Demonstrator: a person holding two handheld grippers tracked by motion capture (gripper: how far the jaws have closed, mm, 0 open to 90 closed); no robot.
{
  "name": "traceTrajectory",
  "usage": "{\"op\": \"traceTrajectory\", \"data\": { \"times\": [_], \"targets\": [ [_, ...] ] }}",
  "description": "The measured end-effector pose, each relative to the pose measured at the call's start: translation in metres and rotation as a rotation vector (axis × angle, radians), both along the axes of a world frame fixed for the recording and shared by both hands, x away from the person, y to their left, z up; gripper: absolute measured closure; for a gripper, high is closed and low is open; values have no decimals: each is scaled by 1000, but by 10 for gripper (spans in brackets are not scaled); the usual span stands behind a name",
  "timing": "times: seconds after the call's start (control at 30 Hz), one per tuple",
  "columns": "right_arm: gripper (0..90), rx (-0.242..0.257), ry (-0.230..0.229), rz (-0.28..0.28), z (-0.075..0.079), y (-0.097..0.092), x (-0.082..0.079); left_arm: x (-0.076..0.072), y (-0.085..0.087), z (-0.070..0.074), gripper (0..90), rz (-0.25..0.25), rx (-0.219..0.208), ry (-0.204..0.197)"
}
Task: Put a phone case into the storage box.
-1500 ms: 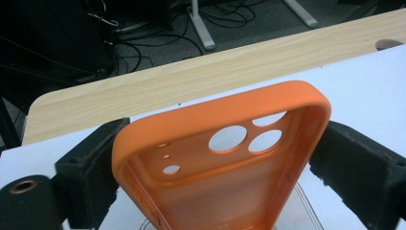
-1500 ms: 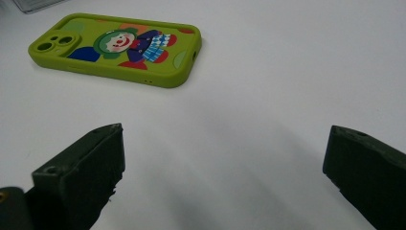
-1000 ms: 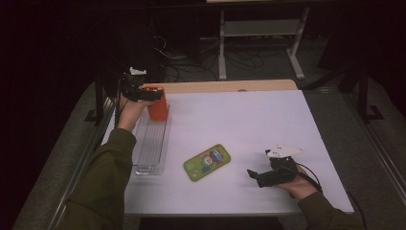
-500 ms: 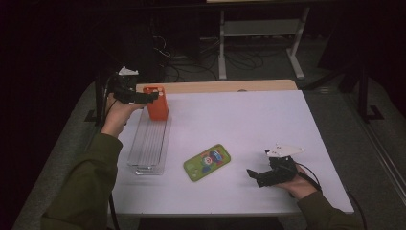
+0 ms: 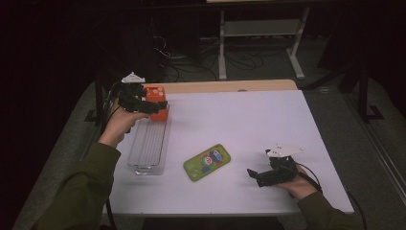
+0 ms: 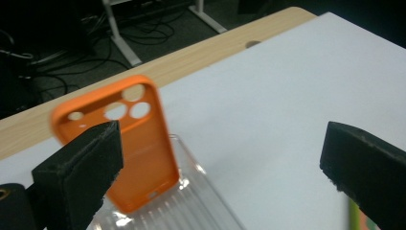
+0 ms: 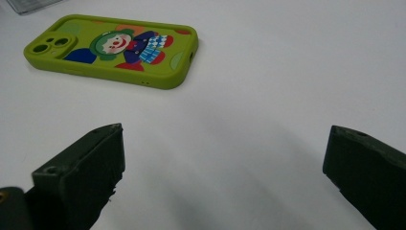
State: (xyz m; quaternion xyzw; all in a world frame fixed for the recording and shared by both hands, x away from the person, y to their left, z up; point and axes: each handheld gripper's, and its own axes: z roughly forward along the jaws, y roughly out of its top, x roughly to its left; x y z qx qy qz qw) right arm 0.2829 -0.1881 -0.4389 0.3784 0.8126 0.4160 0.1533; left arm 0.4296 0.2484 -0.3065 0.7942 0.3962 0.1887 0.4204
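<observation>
An orange phone case [image 5: 161,115] [image 6: 139,143] stands tilted on end in the far end of a clear ribbed tray [image 5: 148,143] [image 6: 191,211]. My left gripper [image 5: 151,99] [image 6: 222,143] hovers at that end, open wide; the case rises just beyond its left jaw and is not pinched. A green phone case [image 5: 207,162] [image 7: 115,48] with a clown picture lies flat on its face in the middle of the white table [image 5: 268,124]. My right gripper [image 5: 254,176] [image 7: 225,143] rests near the front right, open, pointing at the green case with bare table between its jaws.
A wooden strip [image 5: 230,86] runs along the table's far edge. Beyond it, on the dark floor, are cables and a white desk frame [image 5: 258,28]. The tray lies along the table's left side.
My left arm has swung off the tray to its left side, and the gripper has drawn back slightly from the orange case, which stays in the tray. The right gripper has not moved.
</observation>
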Motion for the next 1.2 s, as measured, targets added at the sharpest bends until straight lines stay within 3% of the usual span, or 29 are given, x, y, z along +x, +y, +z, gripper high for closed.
{"op": "traceTrajectory", "data": {
  "times": [0.4,0.7,1.0,1.2],
  "targets": [
    [0,-4,0,5,-1,-1,1,-15,-23,-5,6,-119,-22,14],
    [0,3,-4,13,0,0,2,-32,-45,-13,6,-204,-63,26],
    [0,0,-7,25,1,2,0,-51,-66,-19,6,-289,-59,24],
    [0,2,-6,29,1,2,0,-60,-81,-25,6,-340,-32,22]
  ]
}}
